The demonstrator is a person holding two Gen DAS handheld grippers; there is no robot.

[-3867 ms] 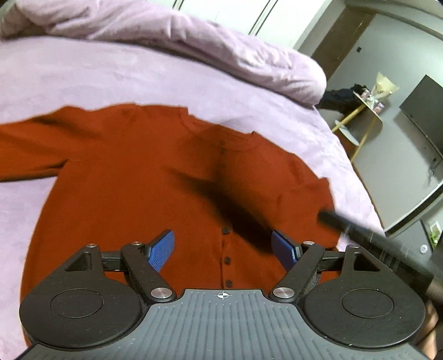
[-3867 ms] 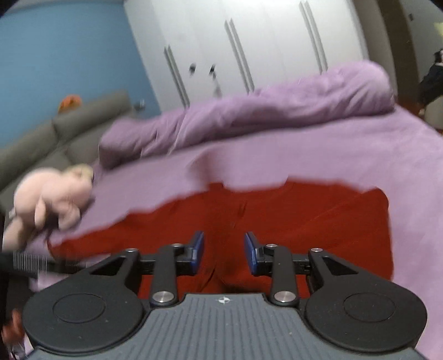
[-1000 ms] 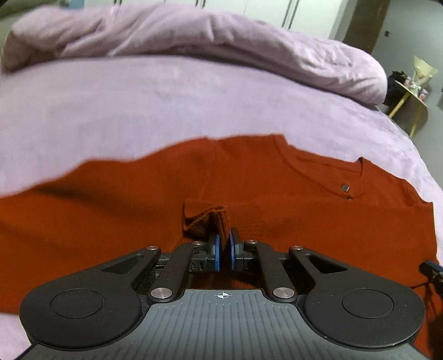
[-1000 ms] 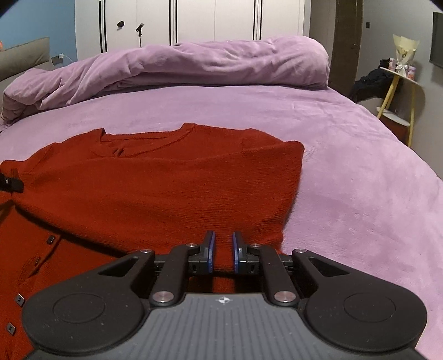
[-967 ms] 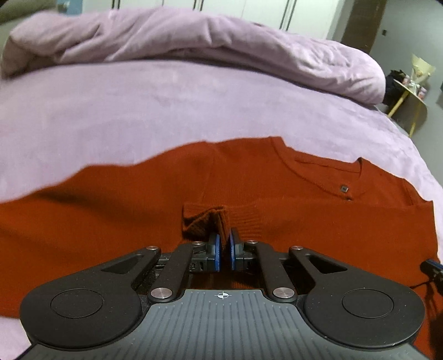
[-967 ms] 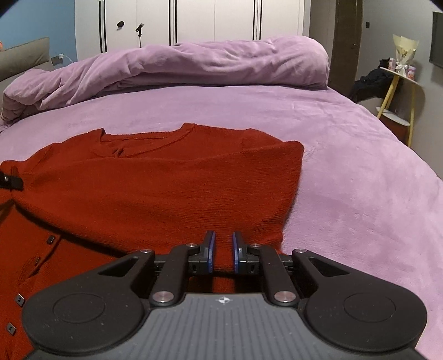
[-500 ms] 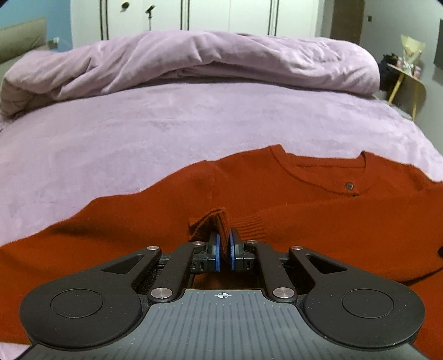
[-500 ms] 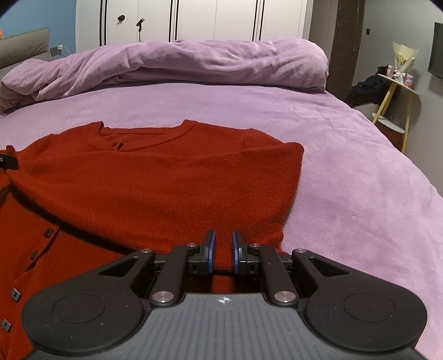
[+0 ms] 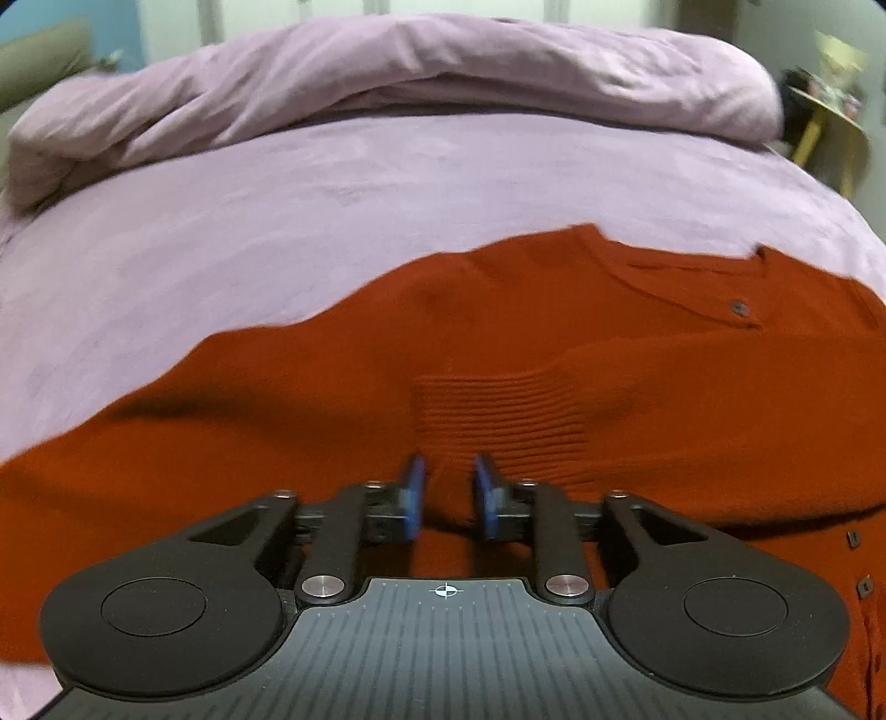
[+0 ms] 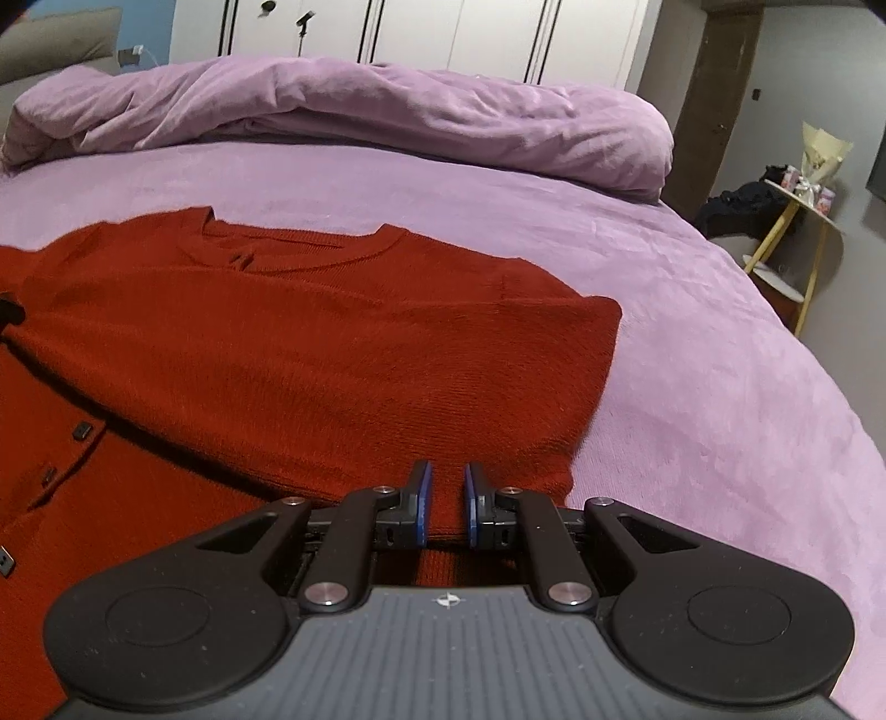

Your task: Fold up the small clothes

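Observation:
A red buttoned cardigan (image 9: 554, 354) lies spread on the purple bed (image 9: 277, 221). Its ribbed sleeve cuff (image 9: 498, 421) lies flat across the front, just ahead of my left gripper (image 9: 449, 493). That gripper's jaws are opening; the blue pads (image 9: 412, 493) stand apart and press on nothing, with cardigan cloth below the gap. In the right wrist view the cardigan (image 10: 310, 354) has one side folded over the button row (image 10: 82, 431). My right gripper (image 10: 447, 501) sits at the fold's near edge, its pads nearly together with red cloth between them.
A rolled purple duvet (image 10: 343, 111) lies across the far side of the bed. White wardrobe doors (image 10: 443, 33) stand behind it. A yellow-legged side table (image 10: 797, 205) with dark clutter is at the right. The bed's edge curves down at the right.
My left gripper's pads have parted and let go of the bunched sleeve cuff, which now lies flat on the cardigan. The right gripper stays at the fold's edge with the same narrow gap.

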